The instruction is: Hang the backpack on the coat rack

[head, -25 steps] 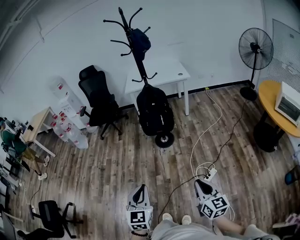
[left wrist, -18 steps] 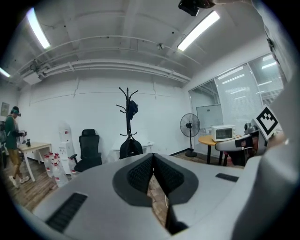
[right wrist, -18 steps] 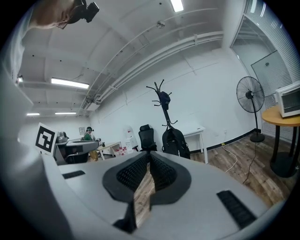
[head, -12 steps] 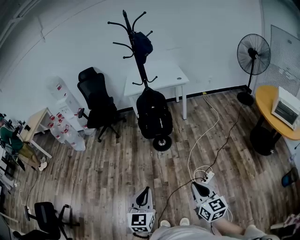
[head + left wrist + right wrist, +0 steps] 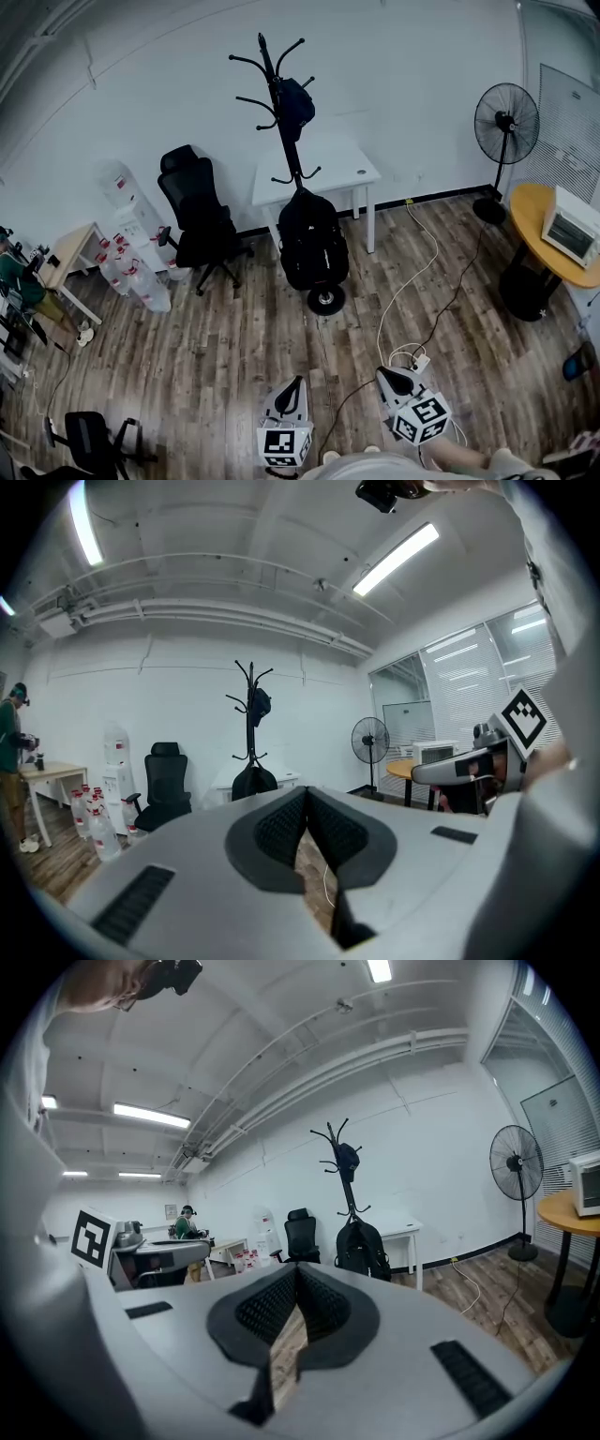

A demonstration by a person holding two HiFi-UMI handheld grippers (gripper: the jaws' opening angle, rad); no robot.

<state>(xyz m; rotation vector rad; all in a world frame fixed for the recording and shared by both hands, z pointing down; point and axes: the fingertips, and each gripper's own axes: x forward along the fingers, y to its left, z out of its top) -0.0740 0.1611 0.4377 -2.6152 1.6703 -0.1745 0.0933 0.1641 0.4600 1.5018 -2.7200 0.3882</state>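
A large black backpack [image 5: 312, 239] rests upright against the foot of the black coat rack [image 5: 281, 112], above its round base. A smaller dark bag [image 5: 296, 97] hangs near the rack's top. Both grippers are low in the head view, far from the rack and pointing toward it. My left gripper [image 5: 297, 382] is shut and empty. My right gripper [image 5: 380, 372] has just closed, with nothing between its jaws. The left gripper view shows the rack [image 5: 250, 714] and backpack [image 5: 253, 782] beyond the shut gripper [image 5: 307, 791]. The right gripper view shows the backpack [image 5: 362, 1249] beyond the shut gripper [image 5: 296, 1267].
A black office chair [image 5: 197, 216] stands left of the rack, a white table [image 5: 352, 167] behind it. A power strip [image 5: 418, 361] and cables lie on the wood floor by my right gripper. A standing fan [image 5: 506, 112] and a round yellow table [image 5: 539, 220] are at right.
The head view has shifted, so the rack and backpack sit slightly further right and lower. My right gripper has drifted left in the view. The left one has hardly moved.
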